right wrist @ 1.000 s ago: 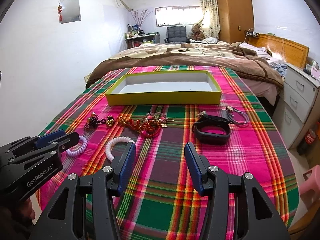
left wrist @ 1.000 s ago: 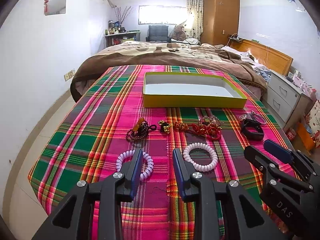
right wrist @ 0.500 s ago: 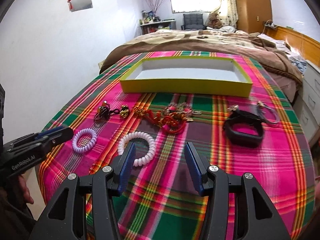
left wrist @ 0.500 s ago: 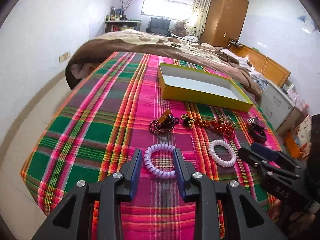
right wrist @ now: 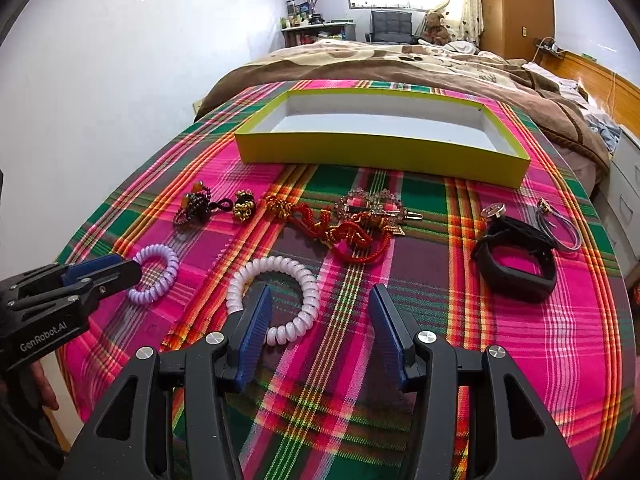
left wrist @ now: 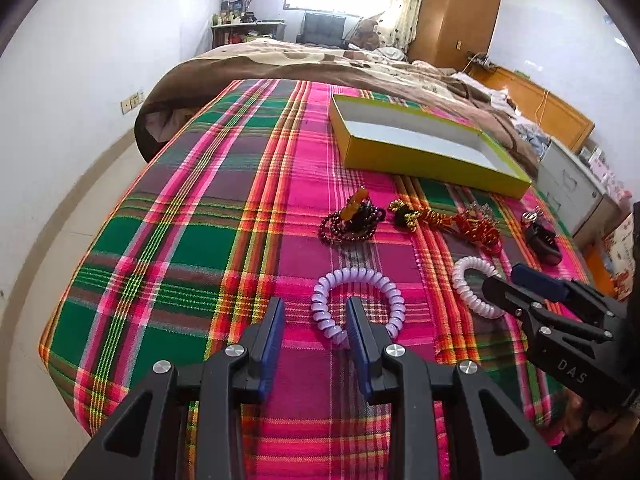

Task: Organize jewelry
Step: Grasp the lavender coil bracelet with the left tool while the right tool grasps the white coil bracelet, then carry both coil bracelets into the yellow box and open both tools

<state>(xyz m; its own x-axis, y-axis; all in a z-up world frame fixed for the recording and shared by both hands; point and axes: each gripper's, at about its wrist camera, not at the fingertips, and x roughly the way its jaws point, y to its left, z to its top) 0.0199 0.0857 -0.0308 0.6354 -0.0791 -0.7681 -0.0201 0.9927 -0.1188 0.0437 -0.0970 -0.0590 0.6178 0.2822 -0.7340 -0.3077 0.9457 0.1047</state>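
Note:
On the plaid cloth a purple coil bracelet [left wrist: 360, 276] lies right ahead of my left gripper [left wrist: 316, 316]. The gripper is open, and the ring's near left arc sits between its blue pads without being pressed. To its right a white coil bracelet [right wrist: 280, 262] lies under my right gripper [right wrist: 320, 312]. Its jaws are closing, its left finger [right wrist: 256, 320] overlaps the ring's near left arc, and the ring's right side lies between the fingers, which do not press it. Each gripper shows in the other view: right gripper [left wrist: 520, 284], left gripper [right wrist: 116, 270]. The yellow box [right wrist: 360, 152] [left wrist: 420, 160] stands empty behind.
In a row before the box lie a dark bead bracelet [right wrist: 196, 204], a red and gold knotted cord [right wrist: 344, 232], a jewelled hair clip [right wrist: 372, 204], a black wristband [right wrist: 516, 268] and a grey hair tie [right wrist: 560, 224]. A bed with a brown blanket [right wrist: 400, 64] lies beyond, drawers [left wrist: 576, 192] at the right.
Both grippers have moved forward and down onto the coil bracelets. The left now straddles the purple ring's edge. The right reaches the white ring, its jaws slightly narrower.

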